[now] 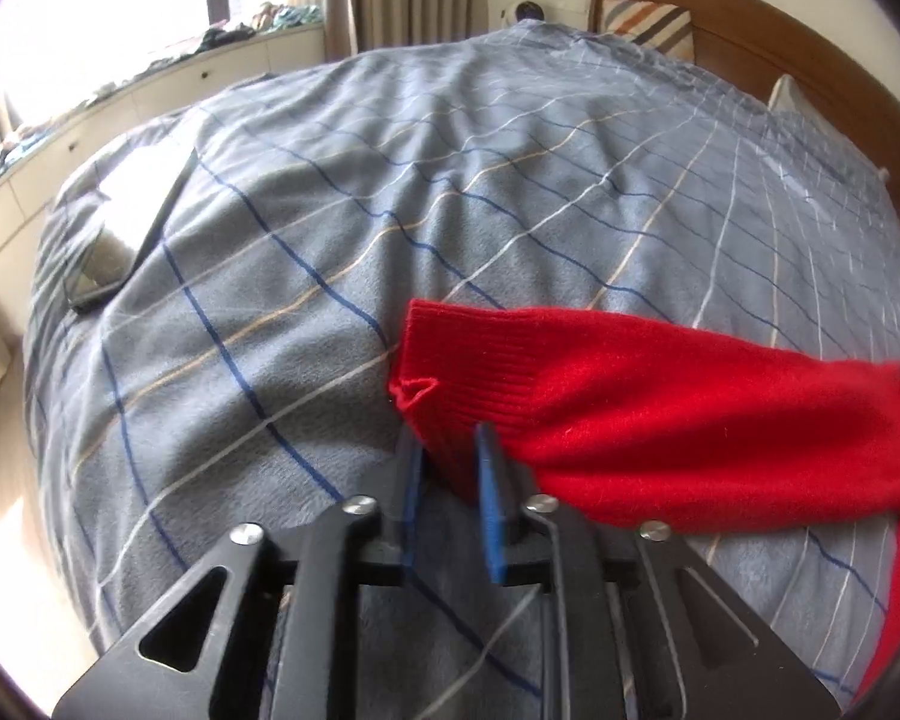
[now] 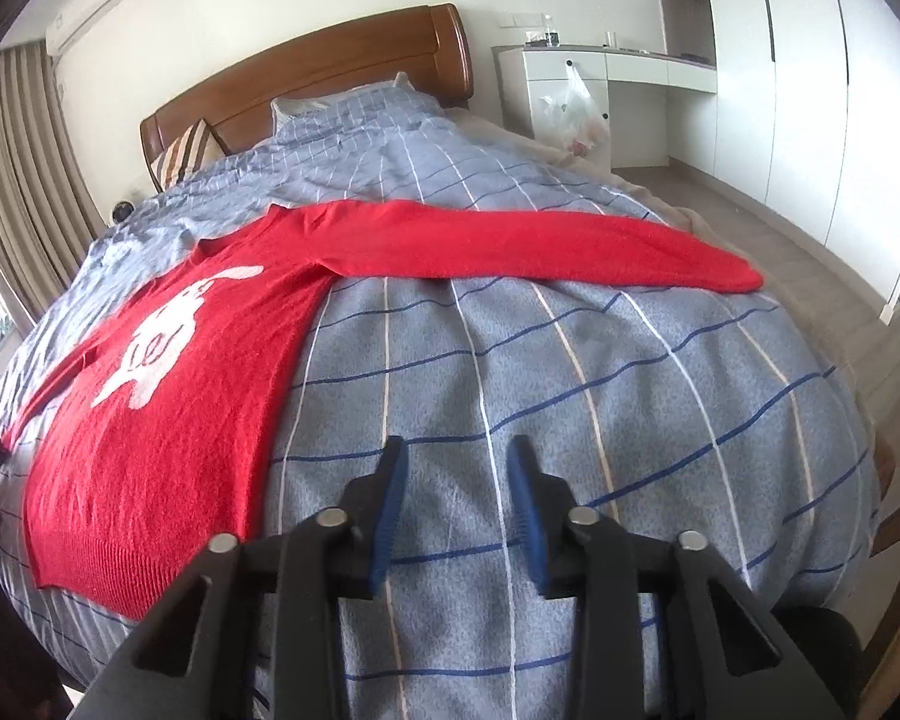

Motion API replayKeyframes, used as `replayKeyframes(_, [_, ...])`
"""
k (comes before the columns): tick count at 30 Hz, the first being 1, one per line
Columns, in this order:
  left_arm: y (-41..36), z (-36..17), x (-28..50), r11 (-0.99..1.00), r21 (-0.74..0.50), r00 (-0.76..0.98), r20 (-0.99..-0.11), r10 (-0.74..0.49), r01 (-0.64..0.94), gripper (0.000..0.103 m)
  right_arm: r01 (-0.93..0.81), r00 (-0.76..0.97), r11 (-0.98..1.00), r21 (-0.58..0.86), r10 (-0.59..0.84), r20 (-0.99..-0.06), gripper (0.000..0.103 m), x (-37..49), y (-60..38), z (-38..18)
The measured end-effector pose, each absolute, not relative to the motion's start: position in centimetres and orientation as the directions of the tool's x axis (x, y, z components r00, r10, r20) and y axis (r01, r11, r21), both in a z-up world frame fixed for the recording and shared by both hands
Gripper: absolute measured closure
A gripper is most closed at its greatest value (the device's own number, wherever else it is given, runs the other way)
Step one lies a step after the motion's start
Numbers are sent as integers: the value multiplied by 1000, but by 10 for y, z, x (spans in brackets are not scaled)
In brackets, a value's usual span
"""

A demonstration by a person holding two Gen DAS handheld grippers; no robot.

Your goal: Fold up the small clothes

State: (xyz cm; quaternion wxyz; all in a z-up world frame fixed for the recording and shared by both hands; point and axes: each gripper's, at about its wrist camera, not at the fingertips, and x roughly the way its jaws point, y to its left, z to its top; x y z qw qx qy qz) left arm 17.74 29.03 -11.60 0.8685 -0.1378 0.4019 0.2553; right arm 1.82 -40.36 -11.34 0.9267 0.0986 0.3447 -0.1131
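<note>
Work surface: bed covered by a grey-blue checked duvet, wooden headboard at the far end.
Garment: red knit sweater lying flat on the duvet, front up, white animal motif on the chest.
Far sleeve: stretched straight out sideways across the duvet, cuff near the bed's edge.
Near sleeve: ribbed cuff lies at the left gripper's tips; one corner is puckered.
Left gripper: jaws parted, cuff edge between the blue pads; pads not pressing on it.
Right gripper: jaws apart, nothing between them; it hangs over bare duvet, just beside the sweater's hem side.
Other items: striped pillow at the headboard; dark tablet on the duvet, well apart from the sweater.
</note>
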Motion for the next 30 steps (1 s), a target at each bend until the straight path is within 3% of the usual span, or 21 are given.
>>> replayKeyframes(1, [282,-108,167,845,-33,576,-745,335,-534,47,289,735,954,84,-165,-658,21,17,-401,-106])
replayKeyframes(2, [274,-100,156,858,-37,610,-720,332,-512,28,301,738,952,56,-195,-646,8,16,-397,-98])
replayKeyframes(3, [265,-93,144,870,-43,638,-698,325,-490,21,318,739,948,9,-242,-629,7,15,-393,-89])
replayKeyframes(6, [234,-82,112,911,-71,689,-679,253,-406,18,376,708,911,-171,-401,-581,7,18,-378,-76])
replayKeyframes(8, [214,-83,94,929,-80,705,-675,216,-361,17,385,697,898,-214,-435,-570,7,21,-373,-73])
replayKeyframes(17, [169,-100,79,962,36,702,-677,222,-269,15,395,643,874,-282,-482,-595,7,26,-355,-57])
replayKeyframes(30, [180,-113,76,944,37,663,-703,258,-328,15,421,602,860,-288,-502,-621,7,20,-356,-38])
